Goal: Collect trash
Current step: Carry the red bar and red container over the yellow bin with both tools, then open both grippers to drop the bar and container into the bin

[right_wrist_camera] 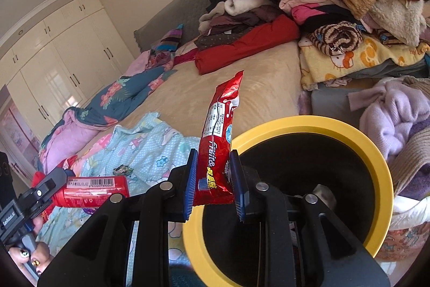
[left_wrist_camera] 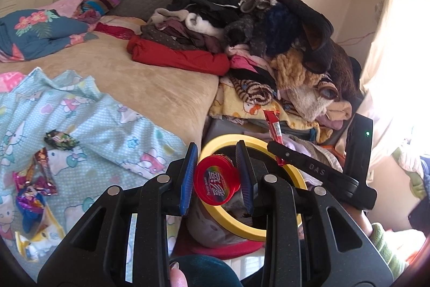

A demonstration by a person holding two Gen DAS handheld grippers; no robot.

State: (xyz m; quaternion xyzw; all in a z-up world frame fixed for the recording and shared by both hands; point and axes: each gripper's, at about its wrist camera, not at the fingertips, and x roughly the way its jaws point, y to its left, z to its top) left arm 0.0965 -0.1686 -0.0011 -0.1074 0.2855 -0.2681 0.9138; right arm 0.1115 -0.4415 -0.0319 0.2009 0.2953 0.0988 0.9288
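A wide bed under a tan blanket fills most of both views, with cream wardrobes along the far wall. A tall heap of clothes is piled against the bed's far side, a red garment lying at its foot. A pale blue cartoon-print sheet is spread over the near corner of the bed. Beside the bed stands a bin with a yellow rim and a dark inside; something pale lies at its bottom, though the view is too dim to say what.

The left gripper is clenched on a red round tub, its lid facing the camera, held just at the bin's rim. The right gripper grasps the lower end of a red snack wrapper, which stands upright beside the near edge of the yellow rim.

About 5 loose candy wrappers are scattered on the blue sheet, and 1 dark wrapper lies apart from them. A fingertip shows at the bottom of the left view.
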